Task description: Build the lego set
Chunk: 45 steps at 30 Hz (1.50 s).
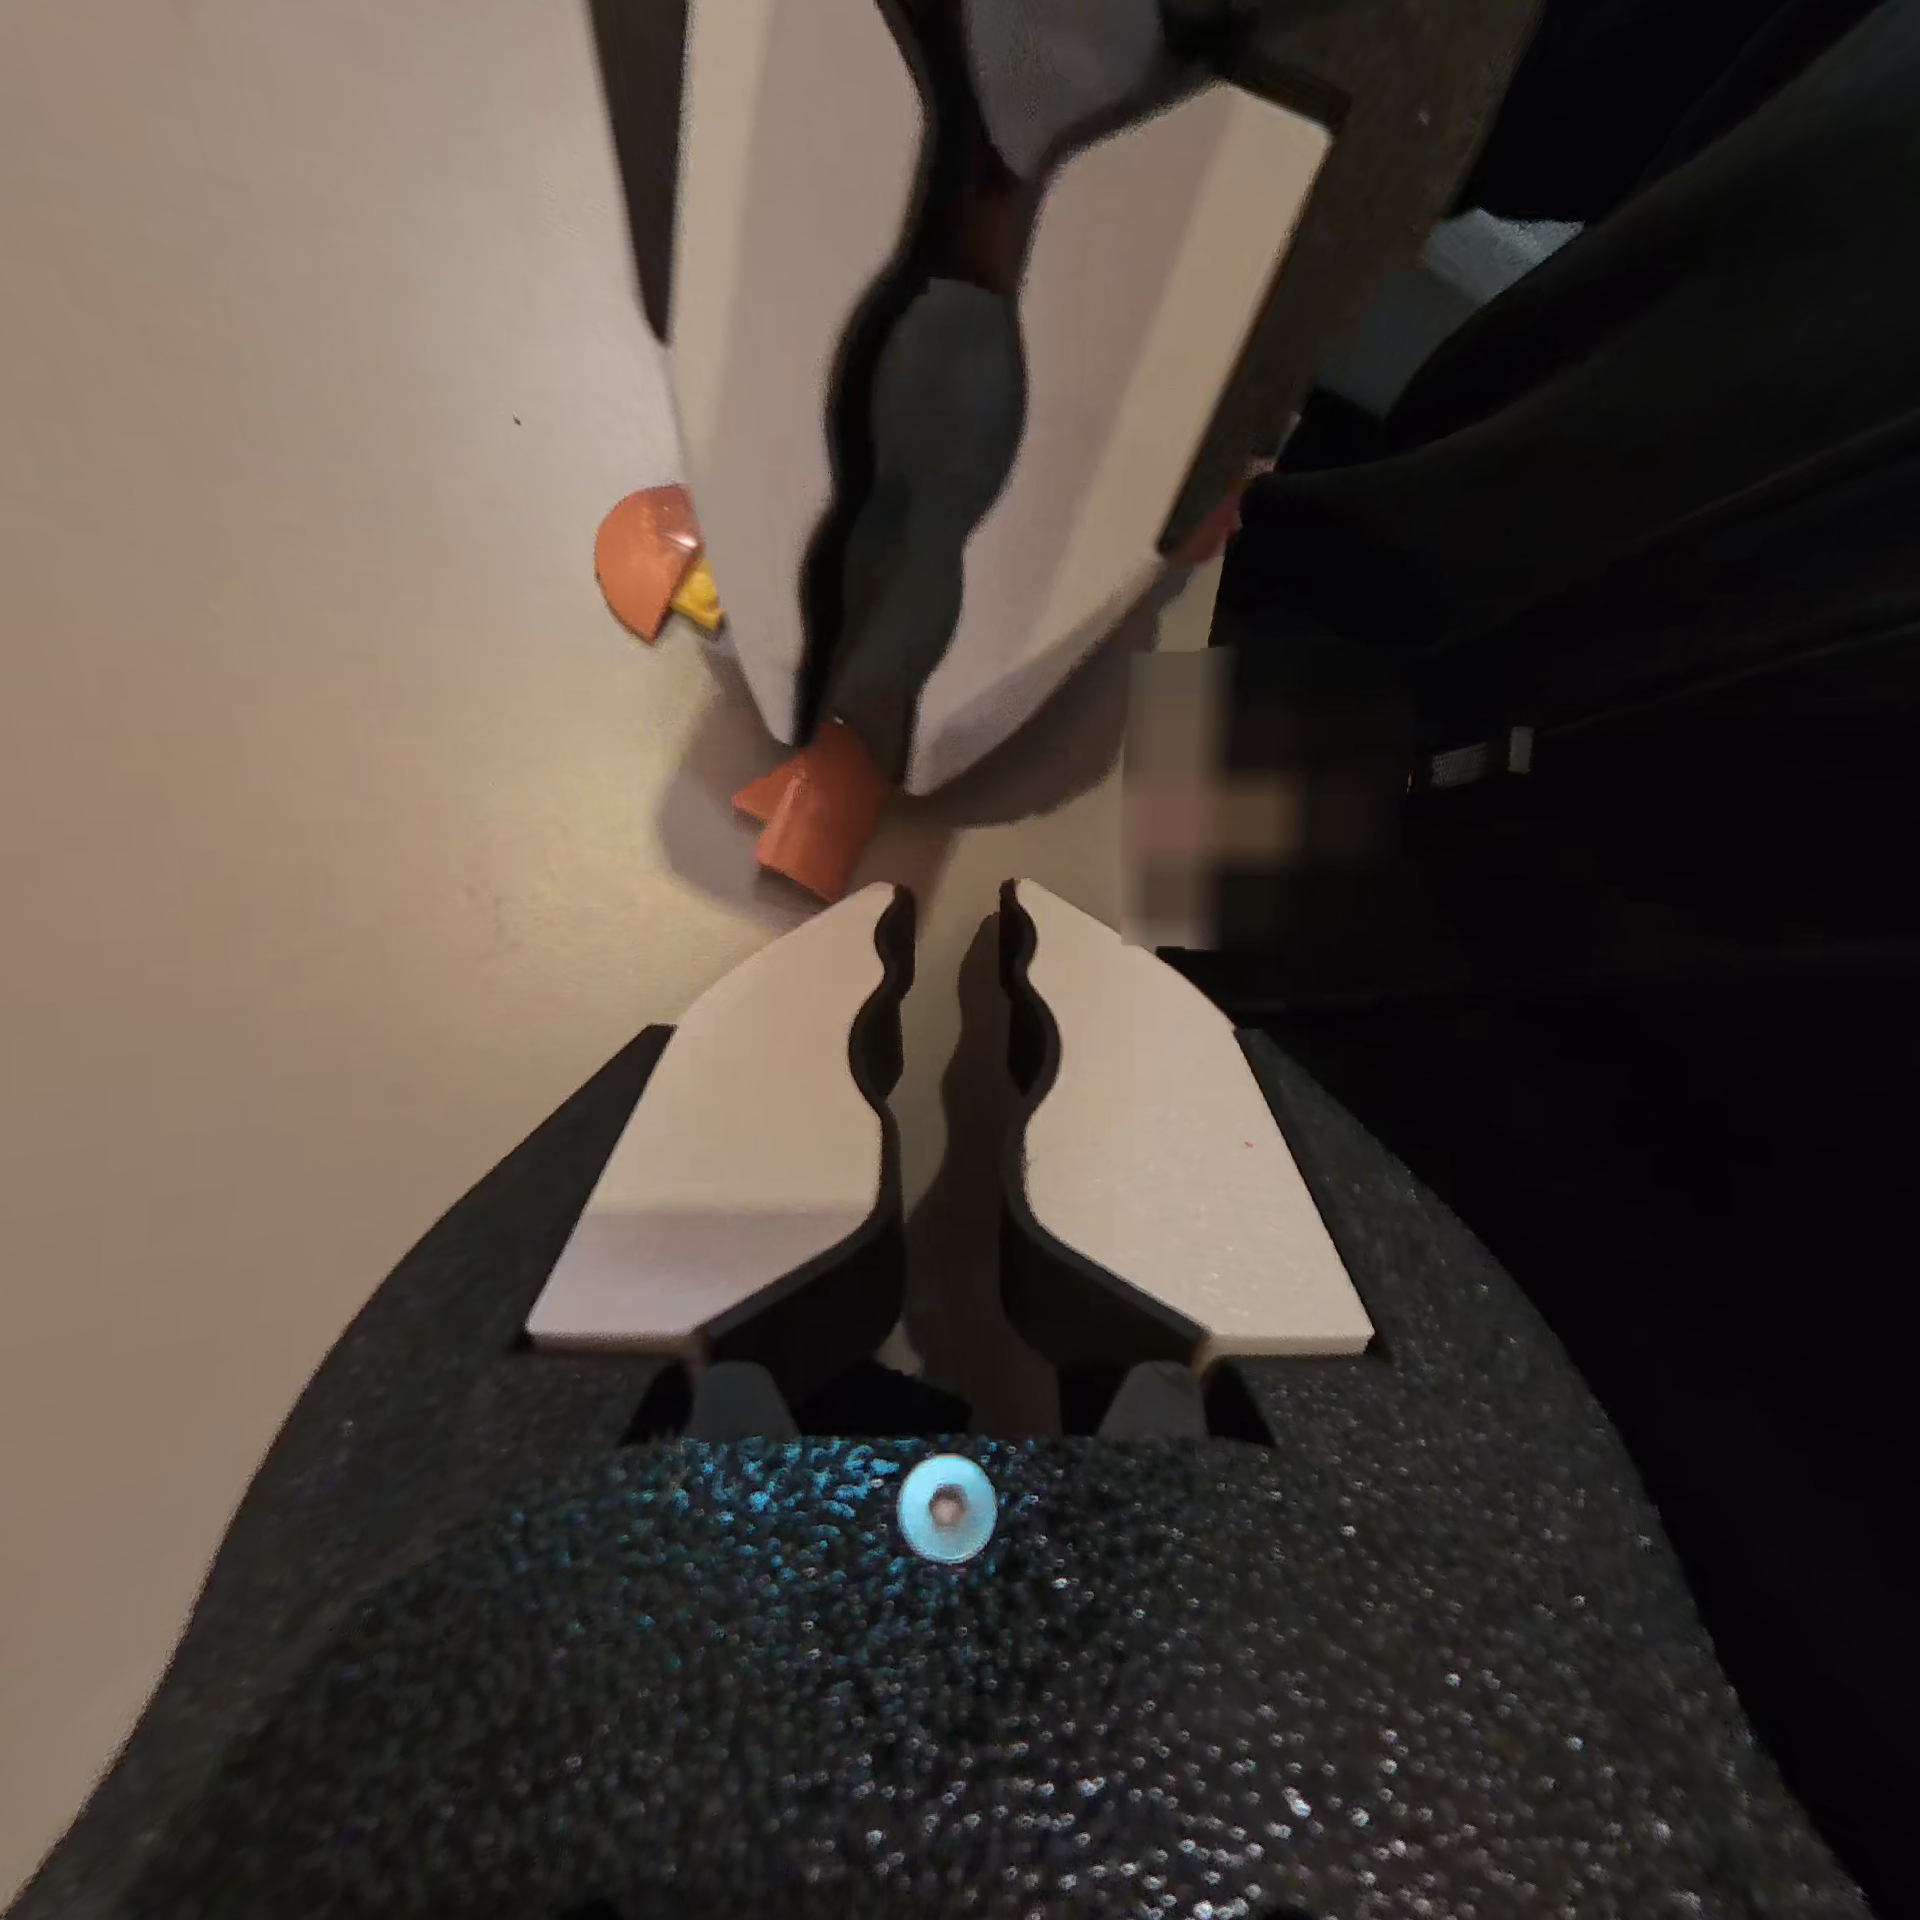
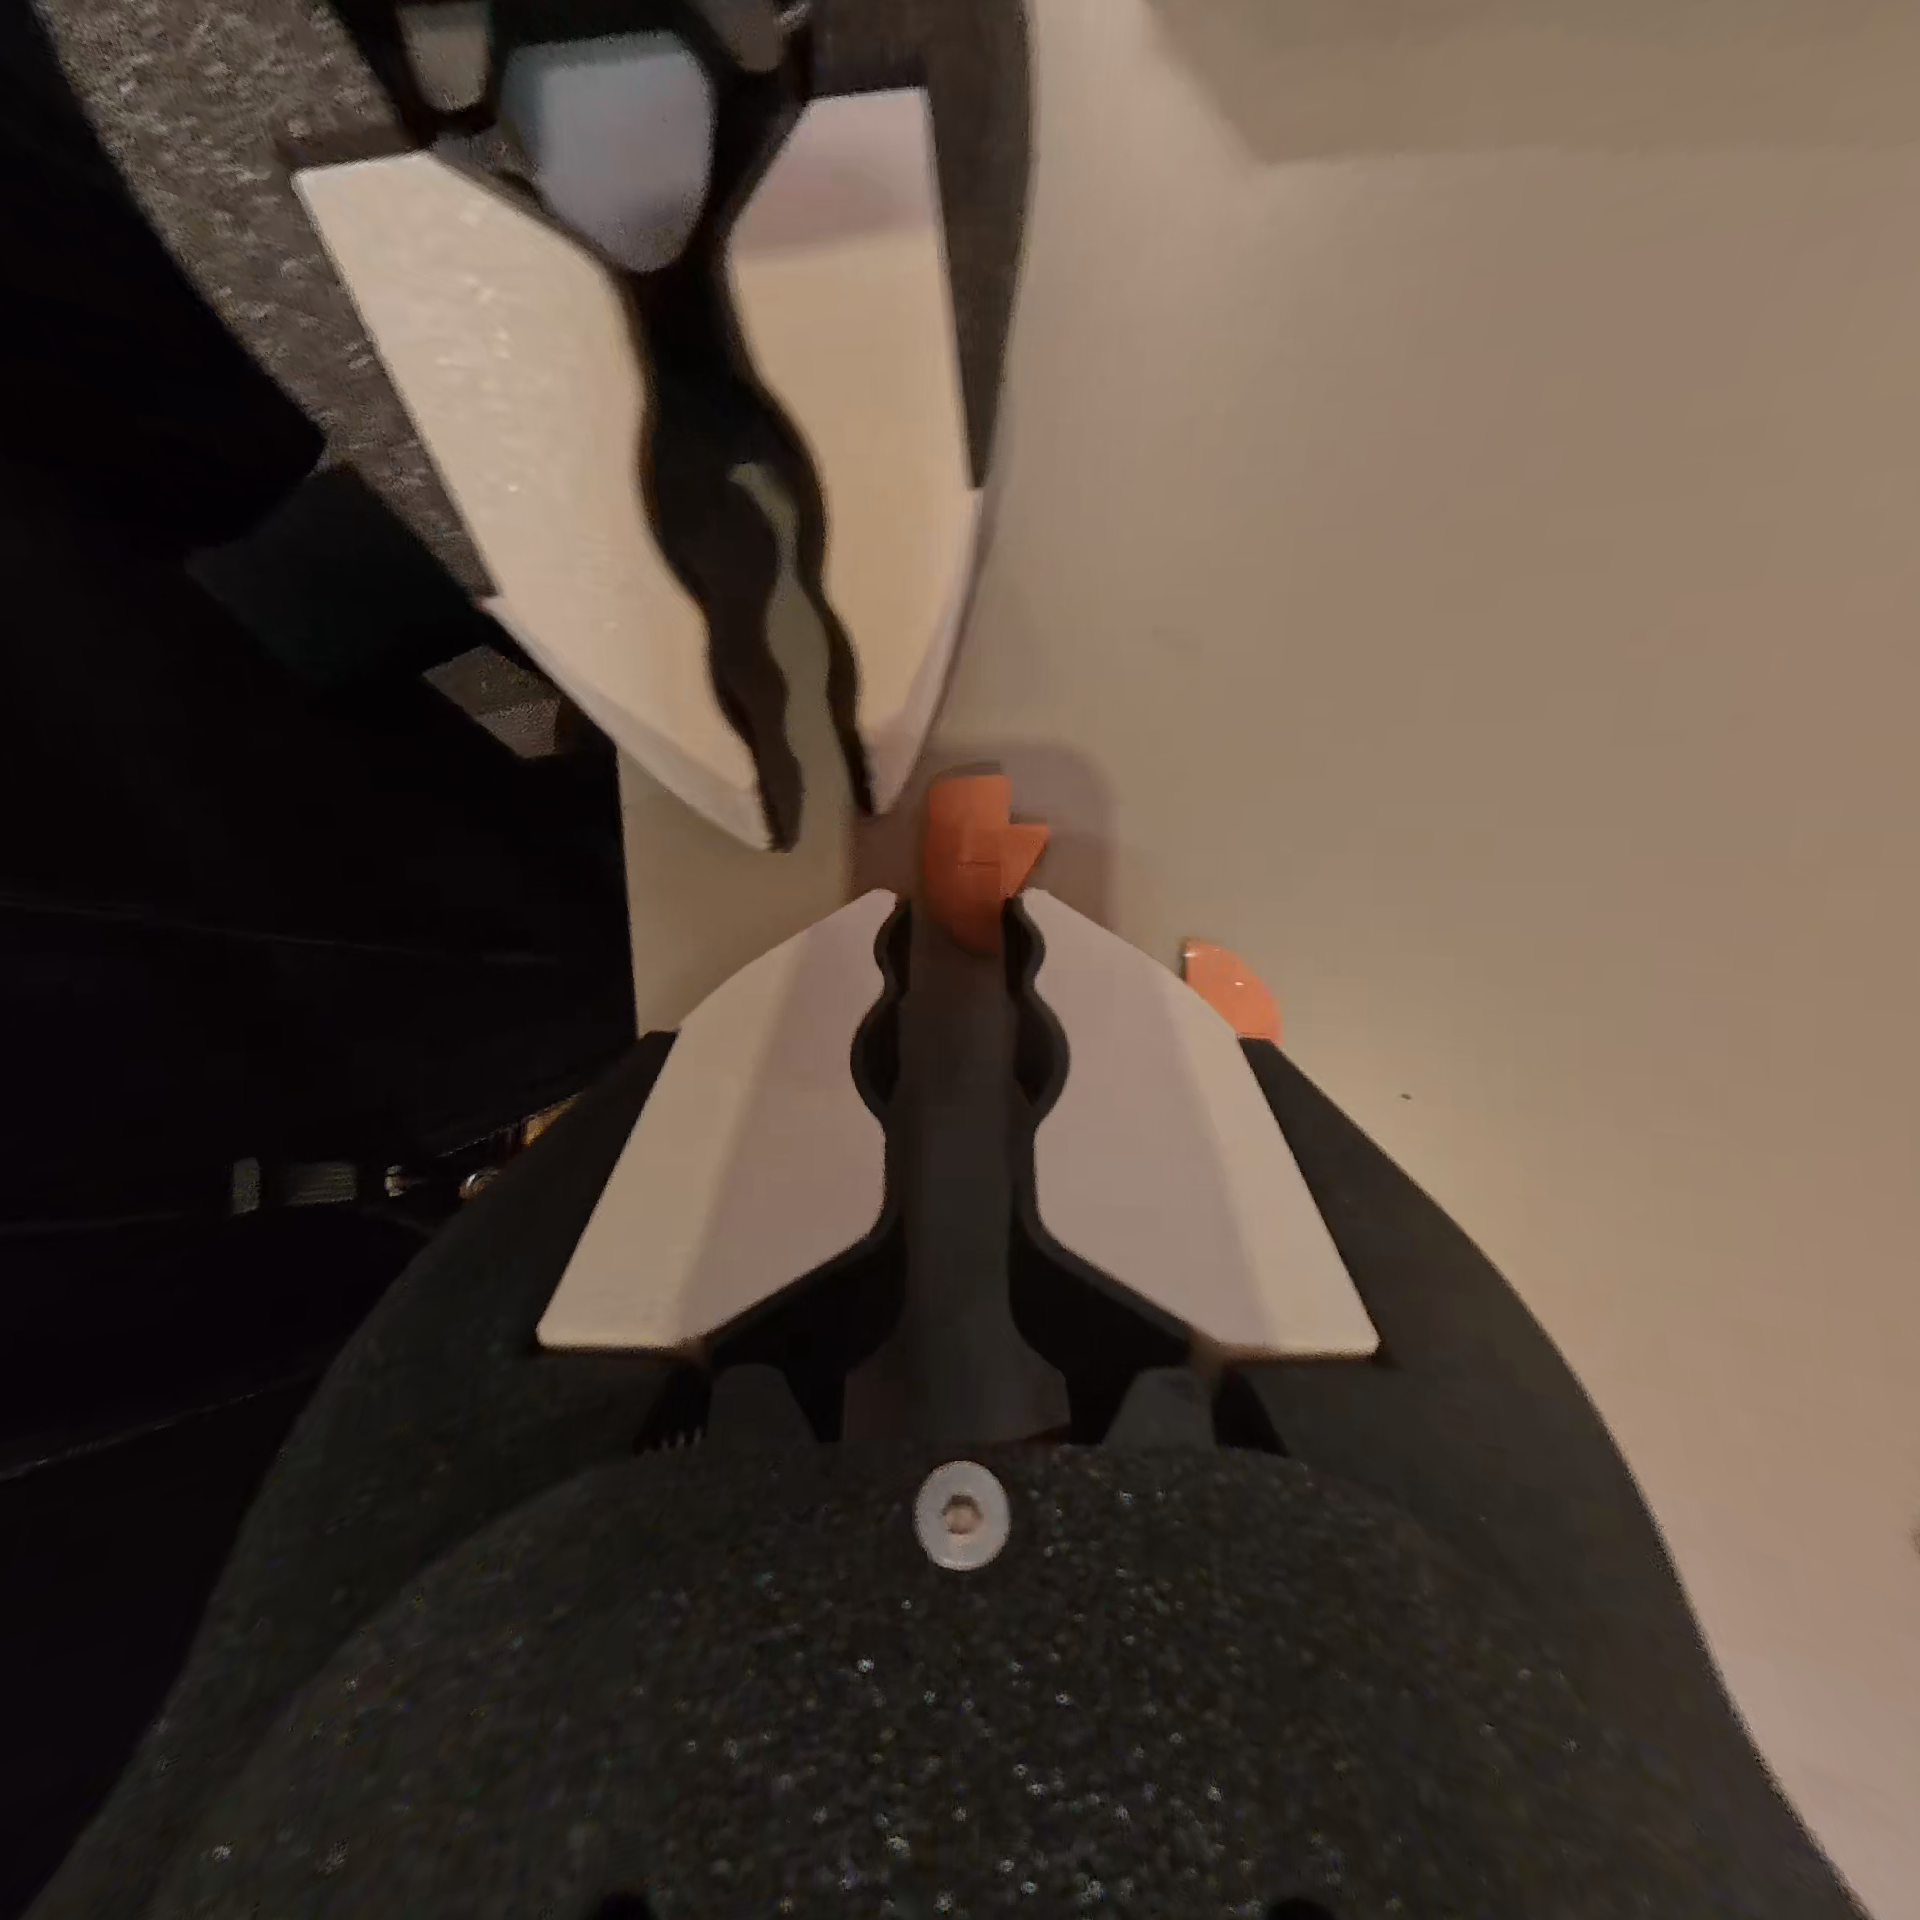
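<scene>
A small orange lego piece [image 1: 816, 826] sits low over the white table [image 1: 312, 831], and my right gripper [image 1: 857, 769] comes in from above in the left wrist view with its fingertips closed on it. In the right wrist view the same piece [image 2: 966, 852] is pinched between the right gripper's [image 2: 954, 906] tips. My left gripper [image 1: 956, 894] is just in front of that piece with a narrow gap between its tips and nothing in it. It also shows in the right wrist view [image 2: 821, 821], to the left of the piece.
A rounded orange piece [image 1: 639, 556] with a small yellow piece [image 1: 696, 601] against it lies on the table beside the right gripper; the orange one also shows in the right wrist view [image 2: 1231, 992]. A person in dark clothing [image 1: 1610, 623] is at the table's edge.
</scene>
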{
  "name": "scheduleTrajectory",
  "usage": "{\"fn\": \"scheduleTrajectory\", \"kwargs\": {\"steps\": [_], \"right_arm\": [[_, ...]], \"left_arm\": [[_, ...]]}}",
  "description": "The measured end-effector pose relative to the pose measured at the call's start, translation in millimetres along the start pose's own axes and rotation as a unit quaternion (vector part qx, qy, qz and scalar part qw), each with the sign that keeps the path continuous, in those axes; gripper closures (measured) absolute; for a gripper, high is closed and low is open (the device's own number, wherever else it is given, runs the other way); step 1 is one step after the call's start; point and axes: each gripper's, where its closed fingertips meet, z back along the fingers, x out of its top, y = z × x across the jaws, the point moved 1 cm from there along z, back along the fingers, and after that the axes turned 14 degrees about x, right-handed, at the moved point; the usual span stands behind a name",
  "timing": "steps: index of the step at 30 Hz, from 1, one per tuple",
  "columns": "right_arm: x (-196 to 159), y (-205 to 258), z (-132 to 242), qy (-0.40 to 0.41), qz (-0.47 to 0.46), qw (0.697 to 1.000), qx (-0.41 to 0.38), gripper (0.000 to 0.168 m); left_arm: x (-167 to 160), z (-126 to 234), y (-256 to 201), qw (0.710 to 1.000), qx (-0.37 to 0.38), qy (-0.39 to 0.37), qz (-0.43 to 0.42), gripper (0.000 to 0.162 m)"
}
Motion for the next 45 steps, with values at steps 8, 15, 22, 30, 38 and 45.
{"fn": "scheduleTrajectory", "kwargs": {"steps": [8,15,22,30,38,45], "right_arm": [[0.0,28.9,-8.8,-0.015,0.010,0.999,0.050,0.146],[2.9,6.5,12.2,-0.050,0.026,0.998,-0.002,0.144],[9.9,-1.8,2.6,0.013,0.141,0.990,-0.005,0.126],[6.7,-5.5,-7.4,0.063,0.120,0.991,-0.014,0.120],[4.4,-1.4,-7.8,0.035,0.078,0.995,-0.053,0.136],[4.9,1.6,5.2,-0.039,0.071,0.994,-0.069,0.149]], "left_arm": [[11.1,-6.5,17.9,1.000,0.016,-0.006,-0.001,0.144],[6.5,-0.4,17.3,1.000,0.031,-0.006,0.002,0.142],[-0.9,2.1,13.3,0.999,0.043,-0.006,0.017,0.142],[-0.5,6.5,13.8,0.998,0.058,-0.022,0.031,0.142],[0.1,4.4,14.0,0.998,0.051,-0.026,0.037,0.142],[8.9,5.8,20.4,0.994,0.031,-0.060,0.089,0.142]]}}
